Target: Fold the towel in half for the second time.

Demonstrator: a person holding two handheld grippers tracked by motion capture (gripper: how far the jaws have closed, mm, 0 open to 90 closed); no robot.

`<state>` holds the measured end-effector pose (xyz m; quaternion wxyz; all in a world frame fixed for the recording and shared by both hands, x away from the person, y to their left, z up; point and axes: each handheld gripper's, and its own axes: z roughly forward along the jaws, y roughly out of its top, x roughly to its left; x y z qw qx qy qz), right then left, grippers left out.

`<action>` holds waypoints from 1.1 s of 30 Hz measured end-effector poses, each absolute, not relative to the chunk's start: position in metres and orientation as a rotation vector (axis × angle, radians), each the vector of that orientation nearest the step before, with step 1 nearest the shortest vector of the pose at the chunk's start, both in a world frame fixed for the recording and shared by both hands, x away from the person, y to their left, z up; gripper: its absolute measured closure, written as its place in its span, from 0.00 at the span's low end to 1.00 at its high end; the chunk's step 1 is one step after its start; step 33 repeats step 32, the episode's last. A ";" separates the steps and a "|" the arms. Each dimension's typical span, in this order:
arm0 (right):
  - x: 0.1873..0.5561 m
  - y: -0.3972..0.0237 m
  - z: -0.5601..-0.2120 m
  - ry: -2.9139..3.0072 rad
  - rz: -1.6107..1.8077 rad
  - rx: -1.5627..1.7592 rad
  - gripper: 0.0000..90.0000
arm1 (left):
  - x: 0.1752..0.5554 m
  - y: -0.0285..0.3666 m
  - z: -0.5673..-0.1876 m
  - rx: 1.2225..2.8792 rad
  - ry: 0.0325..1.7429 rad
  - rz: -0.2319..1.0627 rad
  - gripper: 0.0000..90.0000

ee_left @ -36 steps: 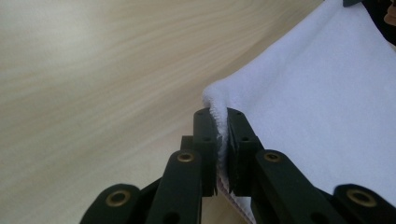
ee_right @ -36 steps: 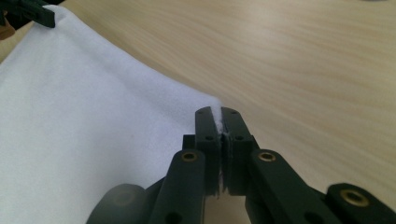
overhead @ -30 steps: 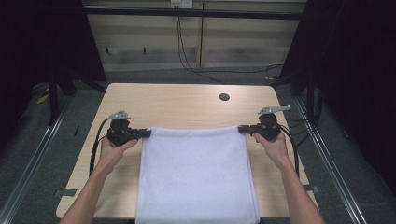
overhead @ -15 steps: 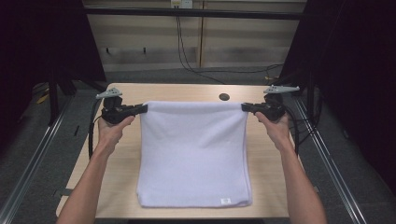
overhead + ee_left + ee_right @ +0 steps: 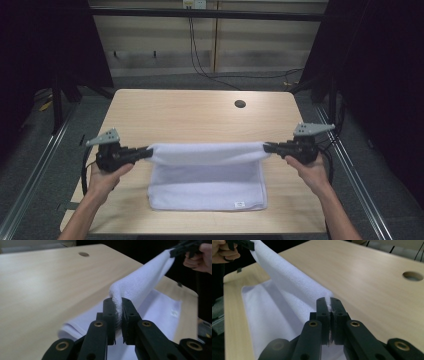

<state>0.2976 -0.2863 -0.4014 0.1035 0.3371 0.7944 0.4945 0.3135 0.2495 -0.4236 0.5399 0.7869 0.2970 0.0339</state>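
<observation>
Risk of a corner slipping: left gripper (image 5: 145, 153) pinching a thick bunched corner of the white towel (image 5: 207, 187), jaws just eased a touch wider with the cloth between them, so a hard pull toward the near edge could tug it free and drop that side. Right gripper (image 5: 267, 147) clamped nearly flat on the opposite corner, only a thin layer of cloth between its pads. Uneven travel of the two hands likely to leave a skewed fold, edges not meeting. Held edge stretched taut left to right between both grippers, raised above the table (image 5: 190, 110); lower layer lying flat on the near half of the tabletop, small label at its near right corner. Round hole (image 5: 240, 104) in the far right part of the table, well apart from the cloth.
</observation>
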 end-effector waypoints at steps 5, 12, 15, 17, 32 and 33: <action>0.259 -0.280 -0.433 2.443 1.463 1.017 0.95 | 0.278 0.251 -0.448 1.978 0.678 0.019 0.91; 0.225 -0.276 -0.468 2.662 1.290 1.046 0.87 | 0.245 0.254 -0.474 2.104 0.678 -0.092 0.81; 0.211 -0.282 -0.475 2.695 1.304 1.083 0.79 | 0.230 0.255 -0.474 2.126 0.661 -0.096 0.74; 0.204 -0.285 -0.478 2.709 1.303 1.077 0.77 | 0.227 0.258 -0.474 2.105 0.668 -0.126 0.71; 0.214 -0.316 -0.463 2.148 1.462 1.207 0.51 | 0.264 0.284 -0.474 1.810 0.972 0.148 0.41; 0.214 -0.316 -0.463 2.148 1.462 1.207 0.51 | 0.264 0.284 -0.474 1.810 0.972 0.148 0.41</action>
